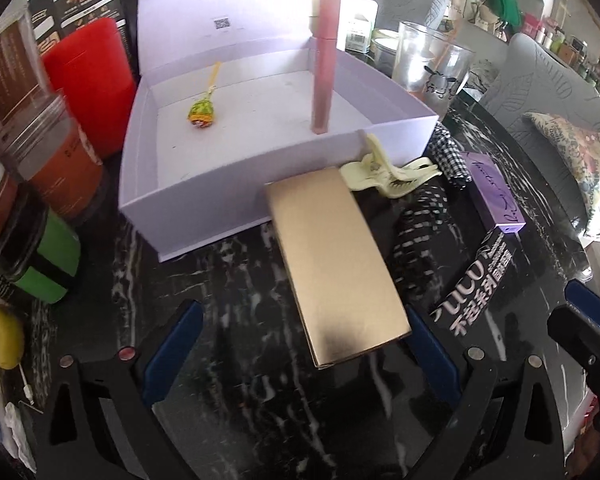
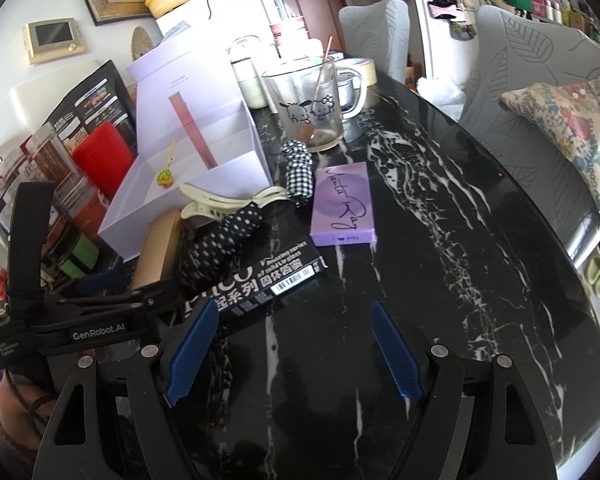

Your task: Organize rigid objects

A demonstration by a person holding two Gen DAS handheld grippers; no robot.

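A gold box (image 1: pixel 336 264) lies on the black marble table, its near end between the fingers of my left gripper (image 1: pixel 300 344). That gripper is open and its pads do not press the box. Behind it stands an open white box (image 1: pixel 204 196) holding a lollipop (image 1: pixel 201 111) and a leaning pink tube (image 1: pixel 325 64). A cream hair clip (image 1: pixel 384 172) rests by the box's front wall. My right gripper (image 2: pixel 294 356) is open over bare table, with a black lip-gloss box (image 2: pixel 268 280) just past its left finger. A purple box (image 2: pixel 342 204) lies beyond.
Jars and a red canister (image 1: pixel 88 84) crowd the table's left side, with a lemon (image 1: pixel 2 336) near the front. A polka-dot scrunchie (image 2: pixel 220 240), a gingham one (image 2: pixel 298 176) and a glass mug (image 2: pixel 308 100) stand mid-table. Chairs and a cushion (image 2: pixel 572 132) flank the right edge.
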